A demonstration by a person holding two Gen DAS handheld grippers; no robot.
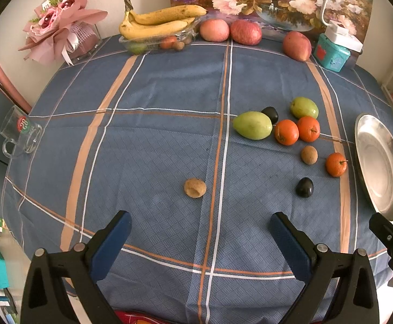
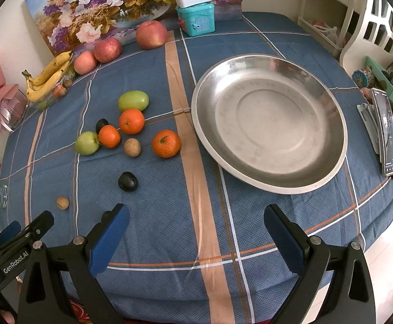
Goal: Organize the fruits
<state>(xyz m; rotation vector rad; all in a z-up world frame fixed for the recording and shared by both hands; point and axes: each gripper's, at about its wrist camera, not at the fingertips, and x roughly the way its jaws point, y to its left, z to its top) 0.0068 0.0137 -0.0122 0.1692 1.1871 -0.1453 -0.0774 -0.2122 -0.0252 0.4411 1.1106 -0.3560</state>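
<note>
Loose fruit lies on the blue checked tablecloth: two green fruits (image 1: pixel 253 125) (image 1: pixel 304 107), three oranges (image 1: pixel 286 132) (image 1: pixel 308 128) (image 1: pixel 336 164), two dark plums (image 1: pixel 304 187) (image 1: pixel 270 114) and two small brown fruits (image 1: pixel 195 187) (image 1: pixel 309 155). An empty steel plate (image 2: pixel 269 124) sits to their right. My left gripper (image 1: pixel 200 222) is open near the table's front edge, just short of the nearer brown fruit. My right gripper (image 2: pixel 196 216) is open too, holding nothing, between the near plum (image 2: pixel 128 181) and the plate.
At the back stand a tray of bananas (image 1: pixel 158 24), three apples (image 1: pixel 214 30) (image 1: pixel 245 32) (image 1: pixel 296 46), a teal box (image 1: pixel 330 54), a flower painting and a pink bouquet (image 1: pixel 58 27). A glass mug (image 1: pixel 20 135) sits at the left edge, a phone (image 2: pixel 385 132) at the right.
</note>
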